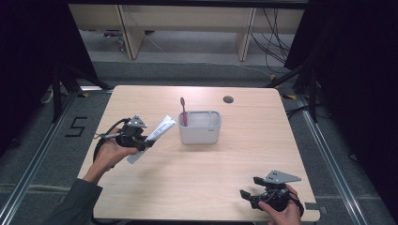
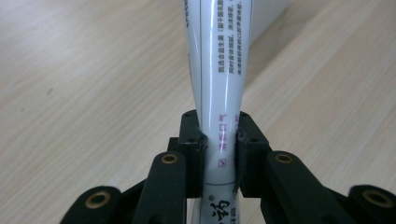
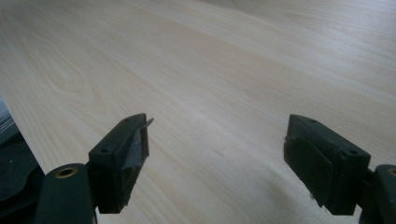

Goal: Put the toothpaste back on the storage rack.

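A white toothpaste tube with printed text hangs above the table's left side, tilted with its flat end toward the holder. My left gripper is shut on it. In the left gripper view the tube runs straight up between the two black pads, which squeeze its lower part. A grey rectangular holder stands at the table's middle with a red toothbrush upright in its left end. My right gripper rests at the front right corner, its jaws wide apart over bare wood.
The light wooden table has a round cable hole at the back right. Black curtains flank both sides, and a shelf unit and loose cables lie on the floor beyond the far edge.
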`<state>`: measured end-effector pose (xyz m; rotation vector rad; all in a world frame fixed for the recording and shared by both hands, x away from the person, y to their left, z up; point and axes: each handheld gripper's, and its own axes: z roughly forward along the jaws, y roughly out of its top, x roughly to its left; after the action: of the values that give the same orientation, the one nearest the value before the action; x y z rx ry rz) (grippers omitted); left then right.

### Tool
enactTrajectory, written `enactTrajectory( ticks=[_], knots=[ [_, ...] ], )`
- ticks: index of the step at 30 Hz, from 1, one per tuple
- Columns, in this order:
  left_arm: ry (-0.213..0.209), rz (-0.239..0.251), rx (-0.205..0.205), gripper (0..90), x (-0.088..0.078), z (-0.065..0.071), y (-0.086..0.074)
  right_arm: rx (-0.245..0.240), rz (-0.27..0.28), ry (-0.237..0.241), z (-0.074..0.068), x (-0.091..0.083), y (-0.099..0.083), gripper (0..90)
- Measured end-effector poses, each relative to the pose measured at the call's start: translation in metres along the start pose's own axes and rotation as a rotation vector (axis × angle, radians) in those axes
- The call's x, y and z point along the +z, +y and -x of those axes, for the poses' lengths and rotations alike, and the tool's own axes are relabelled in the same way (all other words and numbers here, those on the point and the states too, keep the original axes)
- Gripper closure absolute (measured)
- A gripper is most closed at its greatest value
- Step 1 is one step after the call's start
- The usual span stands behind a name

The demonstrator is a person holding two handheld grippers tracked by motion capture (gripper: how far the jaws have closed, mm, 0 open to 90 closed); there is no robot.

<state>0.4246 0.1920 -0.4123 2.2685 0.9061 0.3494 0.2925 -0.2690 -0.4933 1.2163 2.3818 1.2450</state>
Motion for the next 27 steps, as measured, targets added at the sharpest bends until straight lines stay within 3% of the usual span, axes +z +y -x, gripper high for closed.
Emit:
enactTrajectory(
  ticks=[1,2,10,11,12,13,14,15,17,27],
  knots=[
    [0.000,0.000,0.000,75.3,0.000,0.000,0.000,0.000,0.000,0.000,0.000,0.000,0.000,23.2],
    [0.010,0.035,-0.018,75.3,-0.003,-0.001,0.003,-0.020,0.003,-0.010,0.002,0.000,0.000,23.1],
    [0.023,0.140,-0.053,75.3,-0.008,-0.001,0.023,-0.004,0.000,-0.003,0.000,0.001,0.000,23.2],
    [0.019,0.152,-0.053,75.3,-0.007,0.000,0.027,-0.001,-0.001,-0.001,0.000,0.000,0.000,23.2],
    [0.015,0.196,-0.074,75.3,-0.006,0.003,0.035,-0.001,-0.001,-0.001,0.000,0.000,0.000,23.1],
    [0.015,0.196,-0.074,75.3,-0.006,0.003,0.035,-0.001,-0.001,-0.001,0.000,0.000,0.000,23.1],
    [0.005,0.236,-0.090,75.3,-0.004,0.005,0.045,-0.021,0.003,-0.009,0.002,0.000,0.000,23.1],
    [0.012,0.259,-0.097,75.2,-0.003,0.007,0.050,-0.008,0.003,-0.005,0.001,0.000,0.000,23.1],
    [-0.026,0.291,-0.120,75.2,0.000,0.009,0.059,0.000,0.001,0.000,0.000,0.000,0.000,23.2],
    [-0.030,0.384,-0.141,75.2,0.018,0.024,0.089,0.002,0.001,0.007,0.000,0.000,0.000,23.1]
  ],
)
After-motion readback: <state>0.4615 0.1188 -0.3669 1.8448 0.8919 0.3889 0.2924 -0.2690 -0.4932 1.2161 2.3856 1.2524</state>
